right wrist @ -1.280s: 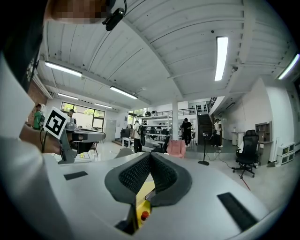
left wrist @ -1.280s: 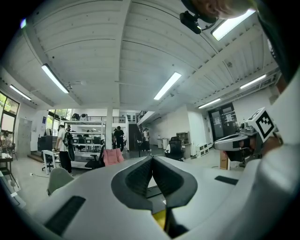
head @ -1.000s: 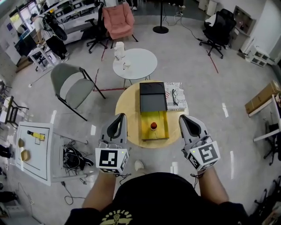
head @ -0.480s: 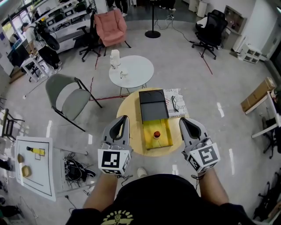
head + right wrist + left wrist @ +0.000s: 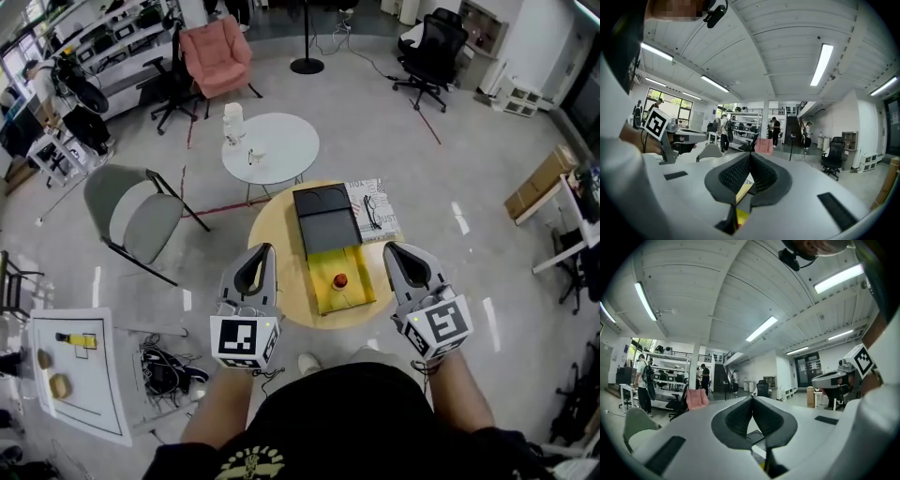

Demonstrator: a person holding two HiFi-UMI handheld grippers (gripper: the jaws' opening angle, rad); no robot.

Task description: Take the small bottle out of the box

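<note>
Round wooden table (image 5: 272, 225) under yellow box (image 5: 328, 298) and booklet (image 5: 371, 208)

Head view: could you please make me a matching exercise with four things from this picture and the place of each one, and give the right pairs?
Things:
1. small bottle
2. eyeglasses
3. white jug
4. grey folding chair

Places:
A. on the white round table
B. on the floor, left of the yellow round table
C. inside the open yellow box
D. on the printed booklet

Pairs: 1-C, 2-D, 3-A, 4-B.
</note>
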